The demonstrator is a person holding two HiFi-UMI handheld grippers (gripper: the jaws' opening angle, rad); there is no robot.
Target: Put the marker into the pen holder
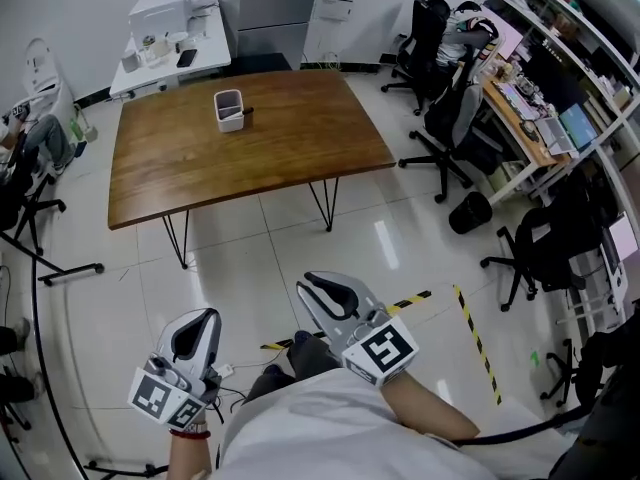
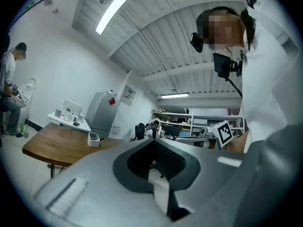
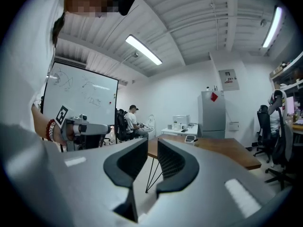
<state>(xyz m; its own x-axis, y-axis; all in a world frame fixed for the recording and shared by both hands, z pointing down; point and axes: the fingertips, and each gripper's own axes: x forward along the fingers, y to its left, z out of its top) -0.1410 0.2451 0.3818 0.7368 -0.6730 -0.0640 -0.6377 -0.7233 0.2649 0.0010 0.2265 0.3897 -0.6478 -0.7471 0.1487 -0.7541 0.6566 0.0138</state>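
Observation:
A white pen holder (image 1: 229,109) stands on the far part of the brown wooden table (image 1: 250,153). A dark marker (image 1: 246,111) lies on the table just to its right. Both grippers are held close to the person's body, well short of the table. My left gripper (image 1: 203,320) has its jaws together with nothing in them. The jaws of my right gripper (image 1: 312,286) stand a little apart and hold nothing. In the left gripper view the pen holder (image 2: 93,139) shows small and far beyond the left gripper (image 2: 154,141). The right gripper (image 3: 152,143) points toward the table, with the pen holder (image 3: 190,138) far off.
Tiled floor lies between the person and the table, with yellow-black tape (image 1: 470,333) to the right. Black office chairs (image 1: 455,118) and cluttered desks line the right side. A white side table (image 1: 170,53) with equipment stands behind the table. A seated person (image 1: 30,143) is at the left.

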